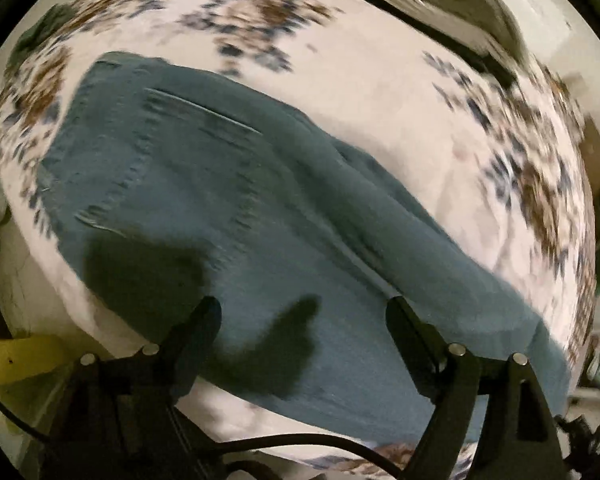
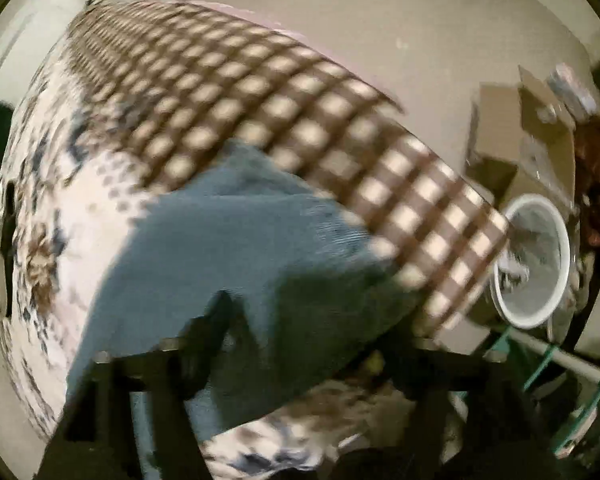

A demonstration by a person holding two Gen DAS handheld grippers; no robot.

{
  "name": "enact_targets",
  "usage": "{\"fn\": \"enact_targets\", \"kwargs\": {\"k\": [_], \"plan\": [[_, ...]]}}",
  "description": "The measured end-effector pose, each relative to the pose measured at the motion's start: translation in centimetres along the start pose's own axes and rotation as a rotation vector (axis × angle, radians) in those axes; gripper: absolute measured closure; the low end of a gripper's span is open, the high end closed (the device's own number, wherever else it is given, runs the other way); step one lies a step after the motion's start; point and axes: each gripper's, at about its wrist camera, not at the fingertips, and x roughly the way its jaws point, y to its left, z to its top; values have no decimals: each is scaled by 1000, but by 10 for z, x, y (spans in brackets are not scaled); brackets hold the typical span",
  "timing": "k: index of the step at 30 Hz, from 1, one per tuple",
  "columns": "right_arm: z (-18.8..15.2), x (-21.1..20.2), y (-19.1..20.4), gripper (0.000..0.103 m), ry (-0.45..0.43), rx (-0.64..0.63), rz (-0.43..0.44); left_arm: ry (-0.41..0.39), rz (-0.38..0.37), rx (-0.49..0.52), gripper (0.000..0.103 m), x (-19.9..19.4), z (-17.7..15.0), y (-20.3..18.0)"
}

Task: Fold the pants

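Observation:
Blue-grey pants (image 1: 228, 200) lie spread on a floral bedsheet (image 1: 380, 100), the back pocket toward the upper left and the legs running to the lower right. My left gripper (image 1: 304, 308) is open just above the pants, fingers wide apart, holding nothing. In the right wrist view the leg end of the pants (image 2: 228, 240) lies across the sheet and meets a brown checked cloth (image 2: 260, 112). My right gripper (image 2: 312, 312) hovers over the leg end; the view is blurred, its fingers stand apart and nothing is between them.
A white bucket (image 2: 534, 264) and a cardboard box (image 2: 520, 136) stand on the floor beside the bed. The bed edge drops off at the left in the left wrist view, near a yellow object (image 1: 24, 356). A dark cable (image 1: 300, 440) trails under the left gripper.

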Motion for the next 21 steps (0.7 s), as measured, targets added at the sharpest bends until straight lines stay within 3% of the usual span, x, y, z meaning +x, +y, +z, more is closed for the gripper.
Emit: {"fn": "enact_targets", "kwargs": {"k": [5, 8, 11, 13, 15, 19, 21], "plan": [[-24, 2, -41, 30, 33, 225, 213, 38, 29, 90, 19, 13, -14, -19], [-29, 23, -44, 30, 69, 259, 240, 69, 49, 89, 19, 22, -16, -16], [-19, 34, -44, 32, 11, 290, 263, 79, 58, 80, 19, 26, -14, -12], [-15, 34, -39, 60, -11, 275, 257, 82, 54, 72, 19, 28, -12, -10], [-14, 13, -23, 79, -78, 185, 248, 86, 58, 75, 19, 31, -10, -14], [-33, -64, -2, 88, -319, -33, 229, 92, 60, 88, 19, 36, -10, -16], [-33, -58, -8, 87, -291, -76, 137, 97, 62, 86, 19, 40, -10, -17]]}}
